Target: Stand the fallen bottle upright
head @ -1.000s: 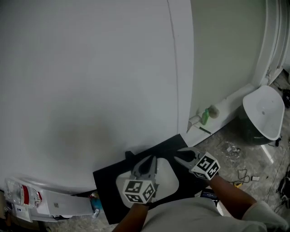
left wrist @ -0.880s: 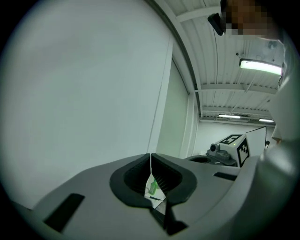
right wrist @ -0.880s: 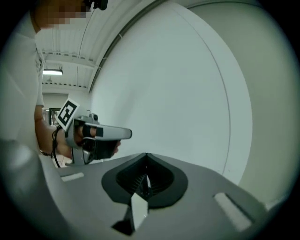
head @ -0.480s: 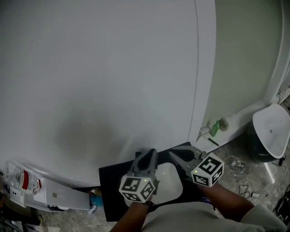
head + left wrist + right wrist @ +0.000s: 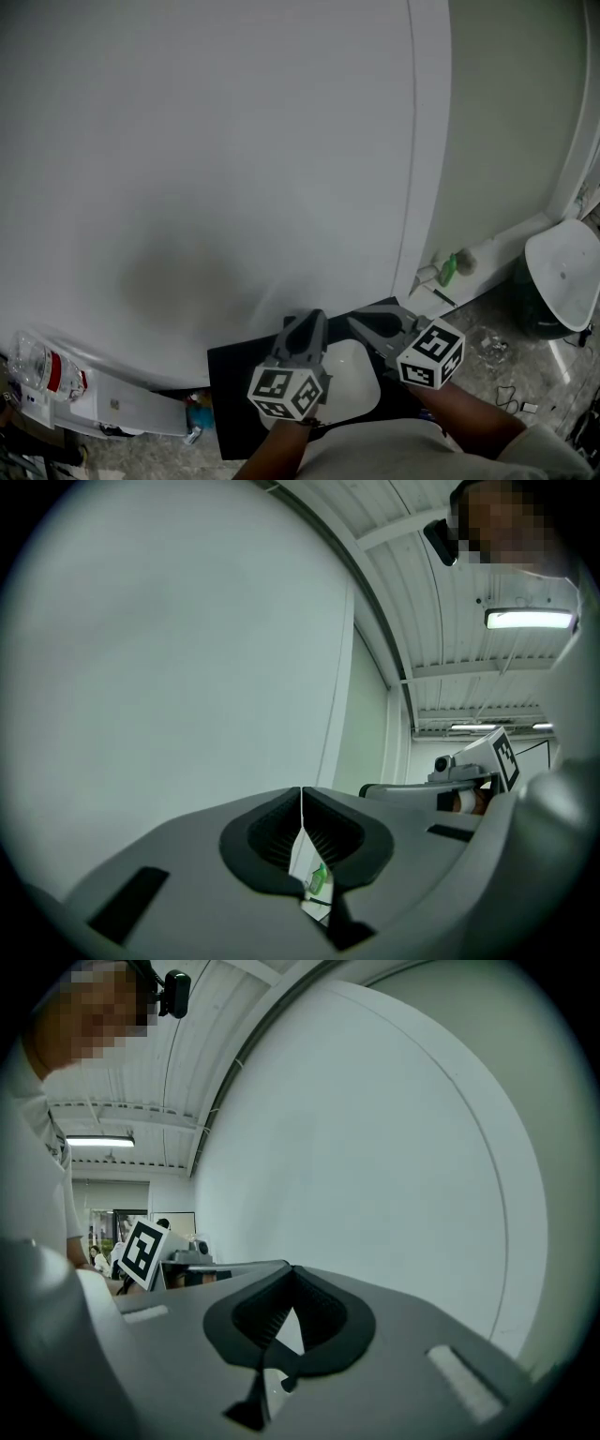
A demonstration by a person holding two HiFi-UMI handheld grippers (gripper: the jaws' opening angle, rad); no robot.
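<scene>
A clear bottle with a red label (image 5: 39, 371) appears to lie on its side at the far left of the head view, on a white box (image 5: 117, 410). Both grippers hang far to its right, low in the middle of the head view. My left gripper (image 5: 306, 324) is shut with nothing in it; its tips (image 5: 301, 790) meet in the left gripper view. My right gripper (image 5: 362, 324) beside it is also shut and empty, and its jaws (image 5: 292, 1270) touch. Both point level at a large white surface (image 5: 216, 159).
A small green bottle (image 5: 450, 269) stands at the foot of the wall, and shows below the left jaws (image 5: 319, 878). A black mat (image 5: 234, 394) with a white pad (image 5: 356, 384) lies under the grippers. A white basin-like lid (image 5: 562, 272) and cables (image 5: 511, 408) sit at the right.
Both grippers have risen toward the white surface, and the head view has shifted. The right jaws, apart one second ago, are now together.
</scene>
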